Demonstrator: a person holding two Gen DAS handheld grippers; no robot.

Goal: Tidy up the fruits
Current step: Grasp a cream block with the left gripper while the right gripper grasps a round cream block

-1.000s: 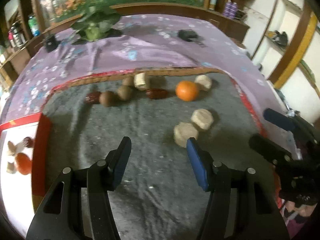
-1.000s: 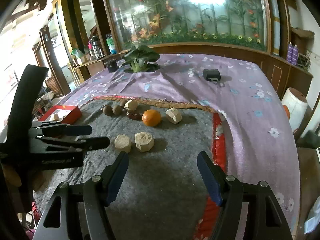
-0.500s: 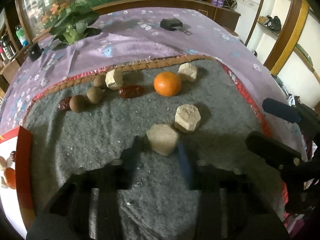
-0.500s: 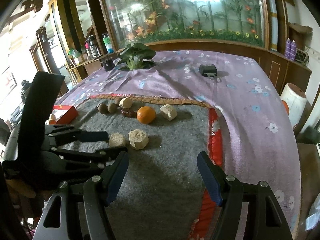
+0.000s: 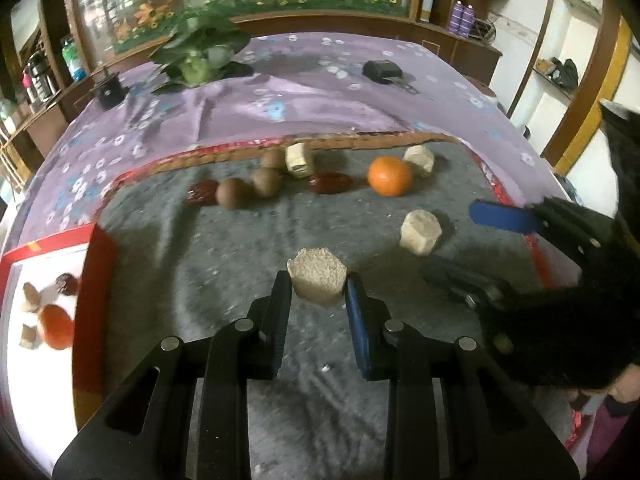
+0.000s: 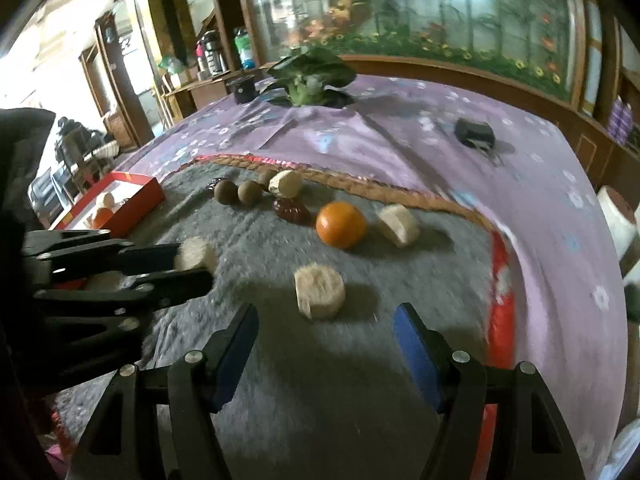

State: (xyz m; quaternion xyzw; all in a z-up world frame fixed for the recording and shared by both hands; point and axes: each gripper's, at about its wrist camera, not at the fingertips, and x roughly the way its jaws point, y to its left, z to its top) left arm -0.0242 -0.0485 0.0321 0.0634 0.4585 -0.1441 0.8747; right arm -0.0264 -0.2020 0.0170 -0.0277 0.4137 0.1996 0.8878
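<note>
My left gripper [image 5: 317, 286] has a beige hexagonal chunk [image 5: 317, 280] between its fingertips; its jaws are closing and the pads touch both sides of it. In the right wrist view the left gripper [image 6: 192, 266] holds this chunk [image 6: 196, 252] at the left. My right gripper [image 6: 326, 320] is open, and a second beige chunk [image 6: 320, 290] lies just ahead of its fingers on the grey mat [image 6: 320, 380]. The left wrist view shows the right gripper [image 5: 452, 240] beside that chunk [image 5: 420, 232]. Farther back lie an orange [image 5: 390, 176], red dates [image 5: 330, 183], brown round fruits [image 5: 232, 199] and two more beige chunks [image 5: 419, 160].
A red box [image 5: 96, 280] with a white inside stands at the mat's left edge and holds an orange fruit [image 5: 56, 326] and small pieces. On the purple tablecloth behind are a leafy plant [image 5: 196, 56], a black case [image 5: 382, 70] and a small black pot [image 5: 110, 90].
The left gripper came forward to the near beige chunk and closed its fingers around it. The right gripper moved in towards the second chunk, still open.
</note>
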